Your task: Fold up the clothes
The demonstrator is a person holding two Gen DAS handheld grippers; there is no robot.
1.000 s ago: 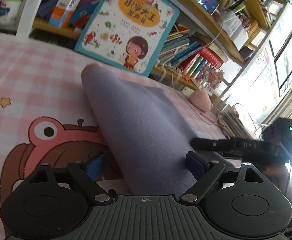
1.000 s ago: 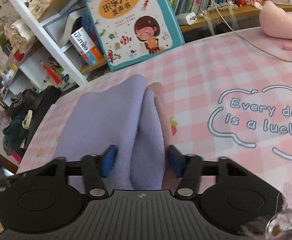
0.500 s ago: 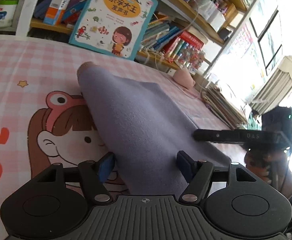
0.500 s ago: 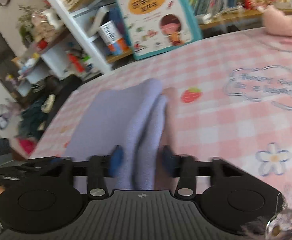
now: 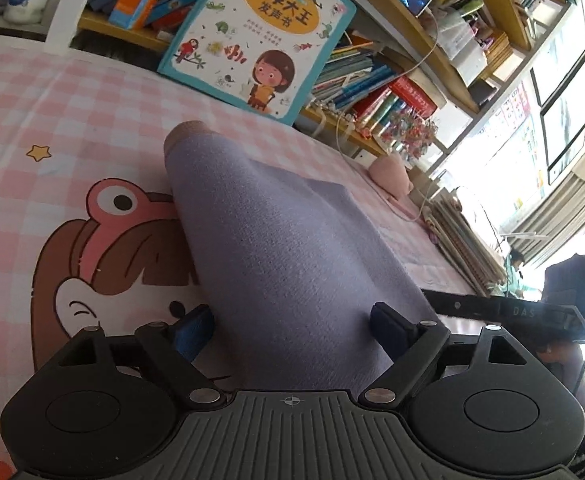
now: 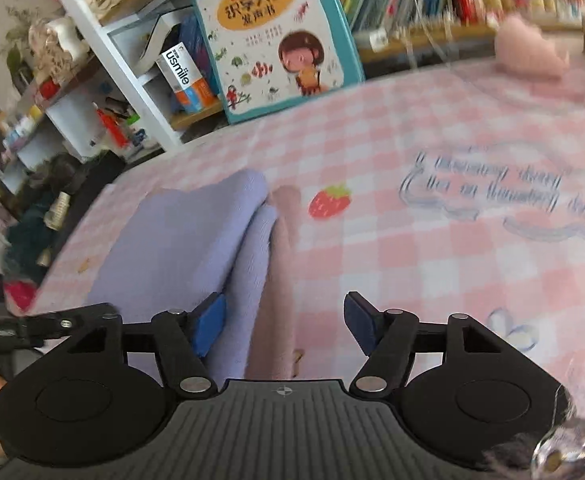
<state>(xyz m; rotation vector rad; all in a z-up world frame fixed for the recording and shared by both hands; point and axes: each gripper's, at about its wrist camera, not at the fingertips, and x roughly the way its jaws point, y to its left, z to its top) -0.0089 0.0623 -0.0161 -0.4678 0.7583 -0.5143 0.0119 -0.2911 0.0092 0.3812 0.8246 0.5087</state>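
My left gripper point(image 5: 292, 326) is opening wide around the purple garment point(image 5: 284, 248) near the picture book point(image 5: 258, 36); my right gripper point(image 6: 286, 322) is opening too, cloth loose between.

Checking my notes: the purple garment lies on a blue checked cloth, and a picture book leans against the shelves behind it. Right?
Not quite: the cloth under the purple garment is pink checked, not blue, as the right wrist view shows. The picture book does lean against the shelves behind it.

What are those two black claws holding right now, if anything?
Nothing is gripped. The folded purple garment lies between the left gripper's jaws and the right gripper's, but both pairs of jaws are opening, pads clear of it.
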